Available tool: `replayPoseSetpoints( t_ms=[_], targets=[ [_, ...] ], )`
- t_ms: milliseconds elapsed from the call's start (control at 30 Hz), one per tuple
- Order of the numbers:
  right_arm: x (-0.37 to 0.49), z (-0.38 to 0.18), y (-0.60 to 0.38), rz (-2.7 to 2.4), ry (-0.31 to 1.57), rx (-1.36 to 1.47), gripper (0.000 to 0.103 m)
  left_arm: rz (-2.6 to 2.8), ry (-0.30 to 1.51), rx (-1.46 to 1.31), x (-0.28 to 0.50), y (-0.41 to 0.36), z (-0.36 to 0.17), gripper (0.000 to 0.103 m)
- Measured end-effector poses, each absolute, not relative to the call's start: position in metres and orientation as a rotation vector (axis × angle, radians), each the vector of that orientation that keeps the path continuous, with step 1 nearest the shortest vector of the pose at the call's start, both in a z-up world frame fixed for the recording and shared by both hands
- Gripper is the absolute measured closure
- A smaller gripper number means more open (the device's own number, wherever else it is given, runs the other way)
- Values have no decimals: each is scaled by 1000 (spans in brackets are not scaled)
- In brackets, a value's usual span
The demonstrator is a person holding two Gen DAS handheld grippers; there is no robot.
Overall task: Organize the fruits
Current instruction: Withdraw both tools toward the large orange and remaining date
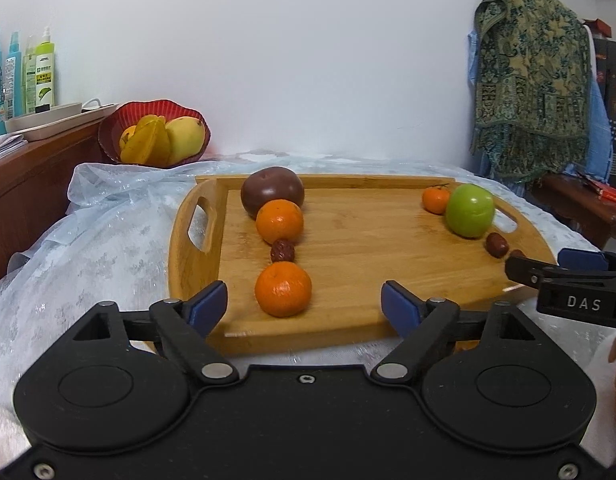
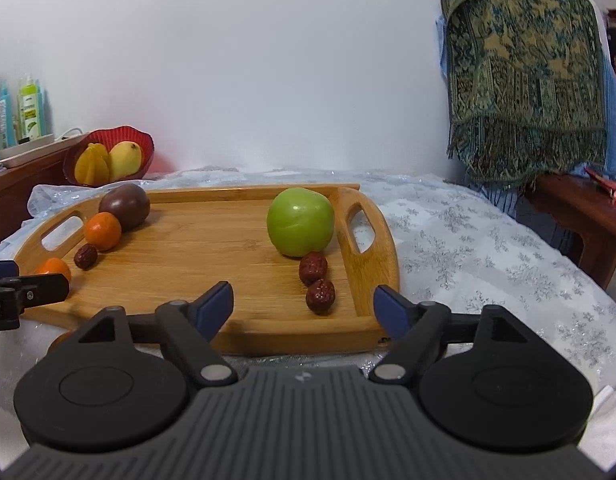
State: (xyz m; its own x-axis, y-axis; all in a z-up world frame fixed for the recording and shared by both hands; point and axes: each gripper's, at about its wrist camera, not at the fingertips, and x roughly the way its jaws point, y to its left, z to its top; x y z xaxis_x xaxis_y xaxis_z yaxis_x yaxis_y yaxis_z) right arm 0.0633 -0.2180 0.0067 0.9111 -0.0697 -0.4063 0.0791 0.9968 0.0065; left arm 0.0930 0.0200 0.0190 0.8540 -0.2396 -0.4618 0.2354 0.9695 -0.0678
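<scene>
Two grippers wait with jaws spread, holding nothing. The near orange (image 1: 283, 289) sits on the wooden tray (image 1: 387, 312) at 12 o'clock from the left gripper (image 1: 304, 304) — closer to it than to the right gripper (image 2: 304, 306), which faces two red dates (image 2: 320, 296).

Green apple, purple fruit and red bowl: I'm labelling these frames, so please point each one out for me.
Green apple (image 2: 300, 222): right wrist view, middle of its front skin.
Purple fruit (image 1: 272, 192): left wrist view, upper face above the orange.
Red bowl (image 1: 108, 136): left wrist view, its left outer wall.
</scene>
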Motion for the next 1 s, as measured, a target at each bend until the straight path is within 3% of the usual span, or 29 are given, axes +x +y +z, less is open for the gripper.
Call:
replayPoseSetpoints(
  t_ms=[1000],
  targets=[
    [15,-7,-188,-28,395,-85,6,-379,462,-2,52,2,12,13]
  ],
)
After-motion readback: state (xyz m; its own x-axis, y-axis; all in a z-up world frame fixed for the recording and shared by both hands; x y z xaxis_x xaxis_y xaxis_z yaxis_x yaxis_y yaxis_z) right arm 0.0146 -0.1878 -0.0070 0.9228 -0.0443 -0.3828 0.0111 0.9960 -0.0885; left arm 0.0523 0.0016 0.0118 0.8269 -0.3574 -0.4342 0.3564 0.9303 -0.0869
